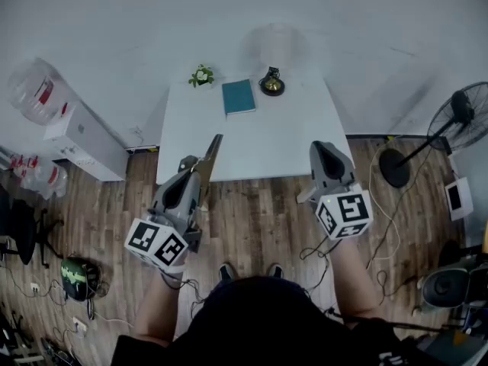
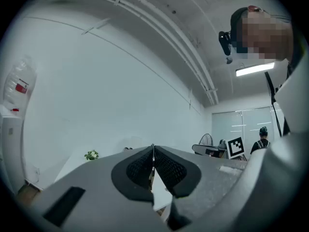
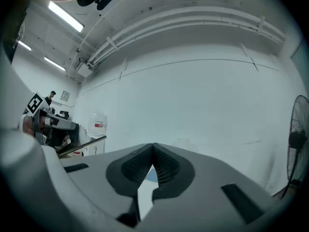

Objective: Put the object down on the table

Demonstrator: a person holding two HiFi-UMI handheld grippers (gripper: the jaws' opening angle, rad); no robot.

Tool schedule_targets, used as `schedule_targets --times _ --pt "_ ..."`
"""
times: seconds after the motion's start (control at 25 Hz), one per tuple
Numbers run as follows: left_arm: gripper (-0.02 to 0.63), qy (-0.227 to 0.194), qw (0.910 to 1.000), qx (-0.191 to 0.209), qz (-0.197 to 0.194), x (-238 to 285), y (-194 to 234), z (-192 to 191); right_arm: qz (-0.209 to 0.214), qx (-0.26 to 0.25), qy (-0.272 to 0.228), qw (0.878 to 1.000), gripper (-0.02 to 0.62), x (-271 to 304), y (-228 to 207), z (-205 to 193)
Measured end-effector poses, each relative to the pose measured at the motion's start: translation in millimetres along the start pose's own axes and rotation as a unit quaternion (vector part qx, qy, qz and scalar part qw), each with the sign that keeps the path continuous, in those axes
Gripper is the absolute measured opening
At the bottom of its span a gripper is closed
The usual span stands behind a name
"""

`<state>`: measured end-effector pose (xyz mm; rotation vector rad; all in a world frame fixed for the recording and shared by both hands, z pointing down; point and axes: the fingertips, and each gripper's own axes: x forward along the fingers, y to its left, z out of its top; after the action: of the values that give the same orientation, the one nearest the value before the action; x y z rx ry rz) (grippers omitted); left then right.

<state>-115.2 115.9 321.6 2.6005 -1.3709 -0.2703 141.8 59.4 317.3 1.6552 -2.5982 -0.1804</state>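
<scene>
Holding position at the near edge of a white worktop (image 1: 267,136), both arms out in front, wood floor (image 1: 252,219) below.

Left tool (image 1: 200,174): jaws pressed together on a thin flat object (image 1: 212,152), dark with a pale brown edge. It sticks out past the jaw tips, edge-on to the head view and leaning right. Its far end overlaps the worktop's near-left edge in that view. It is up in the air, not set down. The left gripper view shows only a thin sliver caught between the ribbed pads (image 2: 166,168). In the right gripper view the same object (image 3: 82,147) shows as a dark slat at the left.

Right tool (image 1: 322,149): jaws closed on each other at the tips, nothing between them. It is raised by the worktop's near-right corner, well apart from the left tool.

On the worktop, along the far edge:
- a small potted plant (image 1: 201,75) at the left
- a teal book (image 1: 239,97) lying flat in the middle
- a black-and-gold ornament (image 1: 271,83) just right of the book

Around the room: a water dispenser (image 1: 84,139) to the left, a standing fan (image 1: 457,113) to the right.
</scene>
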Motion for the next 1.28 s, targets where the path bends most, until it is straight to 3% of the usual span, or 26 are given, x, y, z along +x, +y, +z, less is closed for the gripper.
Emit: schedule_targets --times 0.28,0.52,0.88,1.08,1.28 --pt "0.009 0.001 1.0000 0.000 0.003 8 -19 -6 0.013 0.003 0.008 1.000 0.005 -13 -11 -11" --pt "0.009 -0.009 0.9994 -0.025 0.021 21 -39 -17 0.036 0.034 0.003 0.999 0.006 -35 -24 -21" --pt "0.009 -0.002 0.9986 -0.033 0.041 42 -73 -41 0.059 0.060 0.015 0.996 0.006 -59 -67 -46" --pt "0.009 0.012 0.9981 -0.041 0.044 54 -52 -56 0.059 0.084 0.033 0.994 0.006 -43 -74 -67" --pt "0.009 0.024 0.9977 -0.056 0.030 86 0 -62 0.058 0.085 0.064 0.993 0.006 8 -68 -82"
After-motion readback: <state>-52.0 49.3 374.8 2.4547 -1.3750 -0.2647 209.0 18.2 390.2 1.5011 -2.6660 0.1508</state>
